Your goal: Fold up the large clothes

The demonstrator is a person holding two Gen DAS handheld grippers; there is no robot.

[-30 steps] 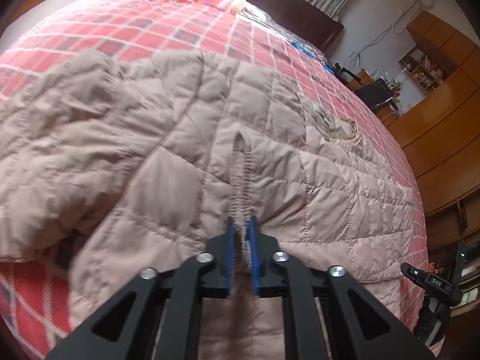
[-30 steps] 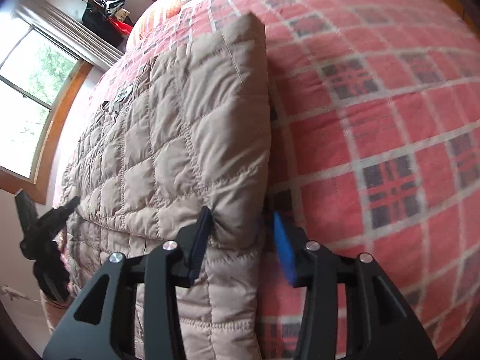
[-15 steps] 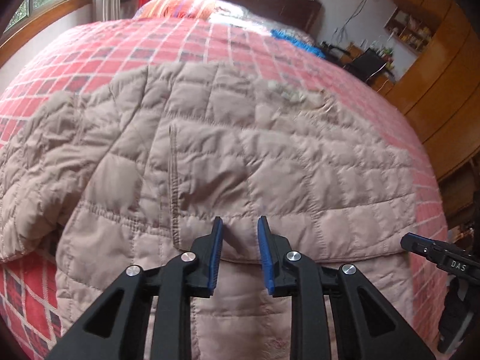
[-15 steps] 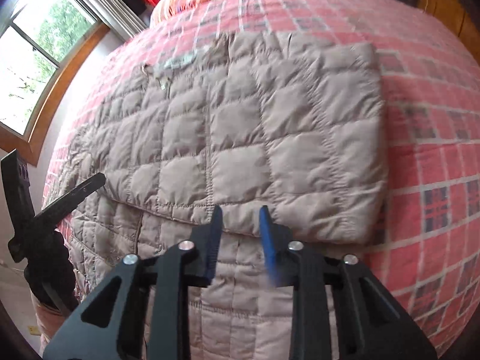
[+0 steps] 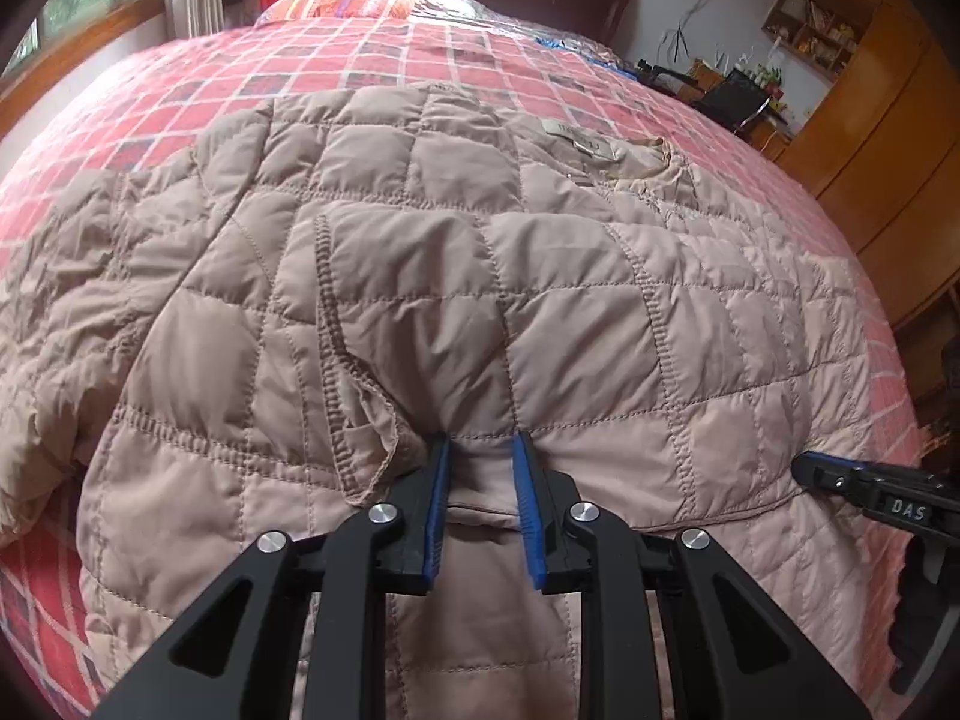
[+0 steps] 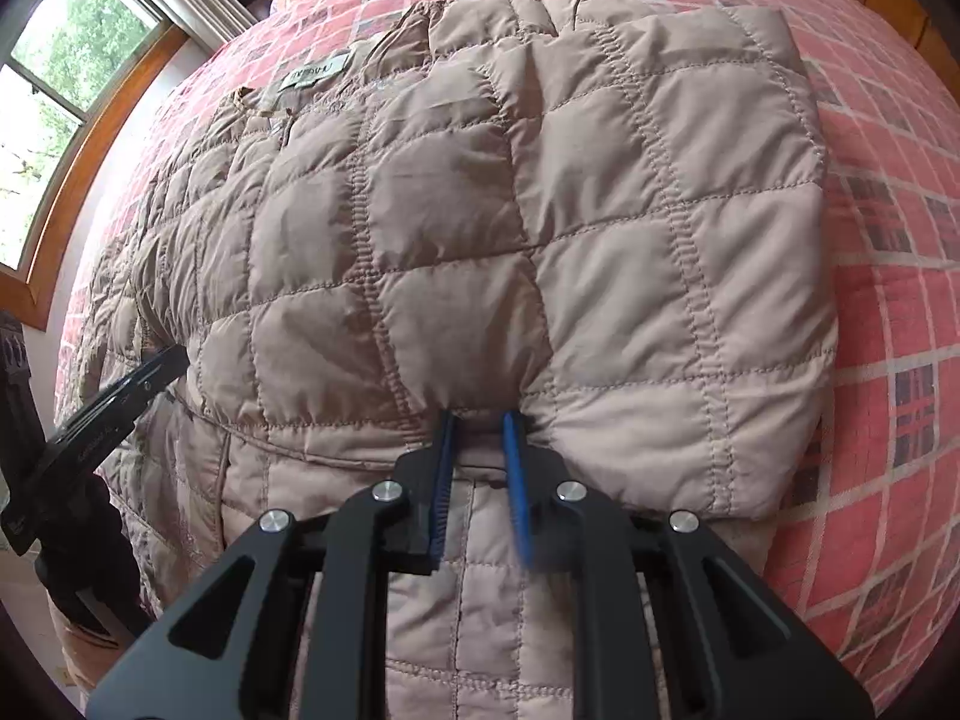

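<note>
Working along the near edge of the folded flap of the quilted jacket [image 5: 480, 276], you held the left gripper [image 5: 480, 450] and right gripper [image 6: 480, 420] with fingers apart astride that edge, apparently to grip it for another fold.

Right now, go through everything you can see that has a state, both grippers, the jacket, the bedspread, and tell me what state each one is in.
left gripper: open, fingers either side of the folded edge.
right gripper: open, fingertips at the same folded edge.
quilted jacket: lying on the bed, one part folded over the body, neck label showing.
left-side sleeve: rumpled, not yet folded in.
plaid bedspread: spread flat under the jacket.
</note>
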